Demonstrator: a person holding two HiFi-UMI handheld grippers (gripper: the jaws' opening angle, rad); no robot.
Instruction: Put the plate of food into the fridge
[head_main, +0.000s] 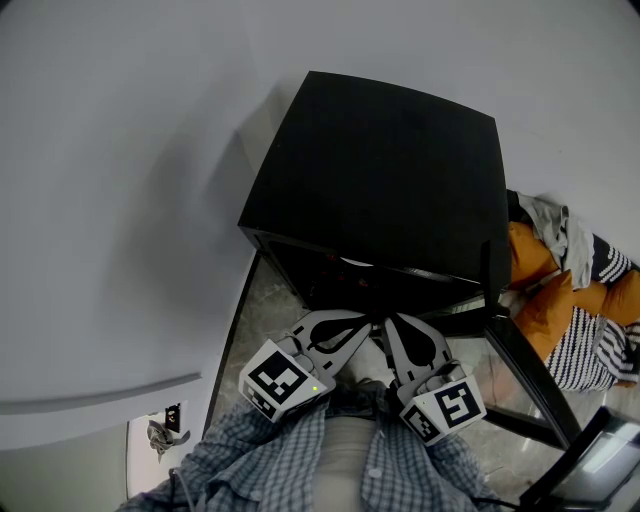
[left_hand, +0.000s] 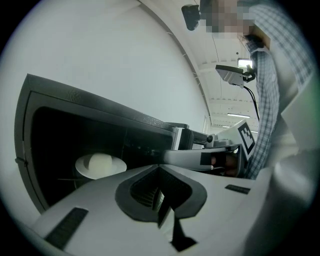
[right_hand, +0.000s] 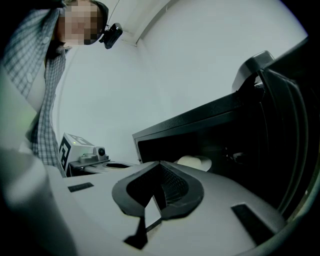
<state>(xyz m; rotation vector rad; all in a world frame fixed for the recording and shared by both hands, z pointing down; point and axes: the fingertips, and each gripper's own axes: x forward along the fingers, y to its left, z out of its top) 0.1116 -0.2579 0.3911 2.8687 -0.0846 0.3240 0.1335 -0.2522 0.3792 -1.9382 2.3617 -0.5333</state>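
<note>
A black mini fridge stands open toward me, its door swung to the right. Inside it, a white plate with a round pale food rests on a shelf; the same plate shows in the right gripper view. My left gripper and right gripper hover side by side just in front of the opening, both shut with nothing between the jaws. Neither touches the plate. From the left gripper the right gripper shows alongside.
A white wall runs along the left of the fridge. Orange cushions and striped cloth lie to the right. A dark frame stands below the open door. My plaid shirt fills the bottom.
</note>
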